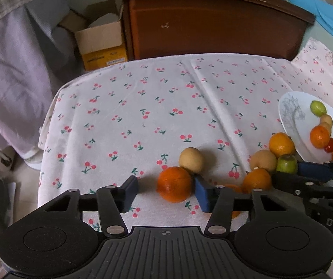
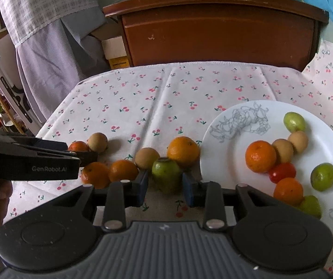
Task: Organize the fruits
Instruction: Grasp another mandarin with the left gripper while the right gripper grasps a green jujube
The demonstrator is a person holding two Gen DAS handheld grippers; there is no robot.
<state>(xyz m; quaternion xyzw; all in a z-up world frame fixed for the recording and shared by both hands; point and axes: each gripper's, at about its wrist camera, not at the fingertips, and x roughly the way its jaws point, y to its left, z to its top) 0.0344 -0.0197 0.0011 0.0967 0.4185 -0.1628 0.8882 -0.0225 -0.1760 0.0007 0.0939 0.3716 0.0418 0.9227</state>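
Left gripper (image 1: pixel 165 193): jaws apart, orange (image 1: pixel 174 183) bracketed between pads, right pad at its side, left pad well clear; not clamped. Tan round fruit (image 1: pixel 192 159) touching orange just beyond.

Right gripper (image 2: pixel 165 187): jaws apart, green fruit (image 2: pixel 166 173) seated between pads, near-contact on both sides; grip judged not yet made. Fruit roughly round, no long axis noted.

White plate (image 2: pixel 224 162) lies right of green fruit, near; right gripper nearer to it. Further oranges and tan fruits left on cherry-print cloth (image 2: pixel 166 93).

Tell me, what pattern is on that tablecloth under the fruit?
The tablecloth is white with small red cherries on green stems, seen best in the left wrist view.
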